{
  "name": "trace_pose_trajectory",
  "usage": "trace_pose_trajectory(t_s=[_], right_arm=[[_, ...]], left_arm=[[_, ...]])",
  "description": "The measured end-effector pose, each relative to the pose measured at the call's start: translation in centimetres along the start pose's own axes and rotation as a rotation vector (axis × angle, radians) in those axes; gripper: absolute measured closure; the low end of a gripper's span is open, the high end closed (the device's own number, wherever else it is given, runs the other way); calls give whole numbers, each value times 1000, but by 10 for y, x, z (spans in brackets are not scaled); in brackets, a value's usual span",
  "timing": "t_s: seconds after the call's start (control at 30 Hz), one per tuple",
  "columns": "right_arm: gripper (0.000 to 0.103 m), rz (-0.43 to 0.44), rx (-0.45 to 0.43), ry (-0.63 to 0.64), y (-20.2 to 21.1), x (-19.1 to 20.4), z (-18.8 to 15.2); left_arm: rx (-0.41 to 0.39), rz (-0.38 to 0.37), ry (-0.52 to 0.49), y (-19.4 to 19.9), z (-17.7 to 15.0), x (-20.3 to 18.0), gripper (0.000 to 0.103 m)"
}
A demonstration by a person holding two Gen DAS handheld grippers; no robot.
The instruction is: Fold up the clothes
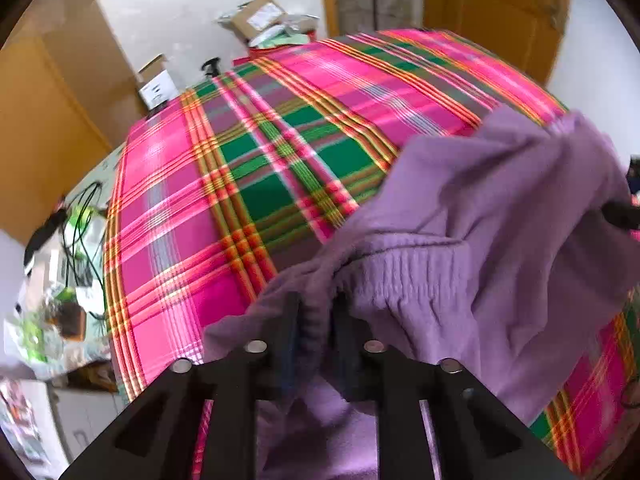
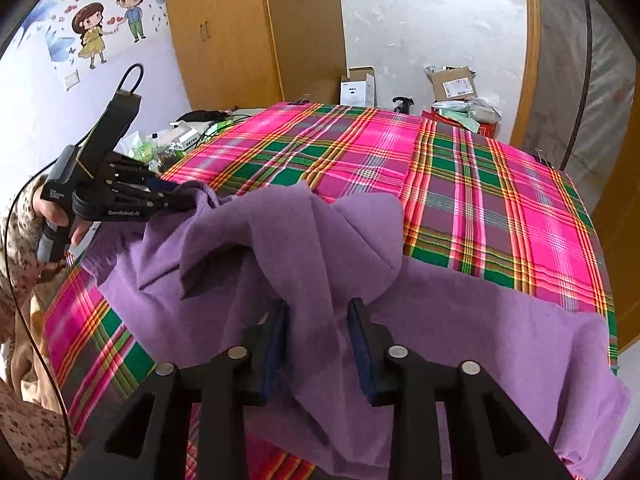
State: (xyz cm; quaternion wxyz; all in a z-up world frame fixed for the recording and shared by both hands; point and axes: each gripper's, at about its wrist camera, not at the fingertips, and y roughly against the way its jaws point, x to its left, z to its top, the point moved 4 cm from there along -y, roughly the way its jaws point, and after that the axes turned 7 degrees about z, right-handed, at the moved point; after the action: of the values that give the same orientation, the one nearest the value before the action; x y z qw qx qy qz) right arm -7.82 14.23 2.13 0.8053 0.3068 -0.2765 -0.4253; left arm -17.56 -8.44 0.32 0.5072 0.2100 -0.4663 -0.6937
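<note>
A purple garment (image 2: pixel 460 320) is lifted partly off the plaid-covered counter (image 2: pixel 460 184), slung between the two grippers like a sagging hammock. The left gripper (image 1: pixel 318 320) has its jaws clamped on a ribbed, gathered band of the fabric, which looks like a cuff or hem; in the right wrist view the same gripper (image 2: pixel 176 200) appears at the left, held by a hand (image 2: pixel 52 216) in a speckled sleeve (image 2: pixel 16 280), biting the garment's left edge. The right gripper (image 2: pixel 316 344) has a thick bunch of cloth running between its jaws; the pads stand somewhat apart around the bunch, so I judge it is gripping, though how firmly I cannot tell.

The garment's long axis runs left to right, from one gripper to the other, across the near part of the counter. Its right portion spreads flat on the plaid toward the near right edge, while the middle rises in loose peaks between the grippers. Far beyond it, most of the plaid lies bare, with cardboard boxes (image 2: pixel 452 84) at the far edge.

Whatever comes next turns on that span: the cloth hangs between and just ahead of both grippers, and the flat right part sits nearer the right one. Whether this is a spreading-out or a fold being carried over, the slack shape fits either.
</note>
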Motion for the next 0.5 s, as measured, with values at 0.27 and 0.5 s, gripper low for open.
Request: trace_pose_trajectory(t_s=[0.27, 0.5], right_arm=[[94, -28, -61, -19, 14, -15, 18], [95, -74, -90, 4, 18, -26, 47]], left_arm=[[-77, -41, 222, 14, 2, 40, 92], [-132, -50, 399, 22, -2, 75, 92]])
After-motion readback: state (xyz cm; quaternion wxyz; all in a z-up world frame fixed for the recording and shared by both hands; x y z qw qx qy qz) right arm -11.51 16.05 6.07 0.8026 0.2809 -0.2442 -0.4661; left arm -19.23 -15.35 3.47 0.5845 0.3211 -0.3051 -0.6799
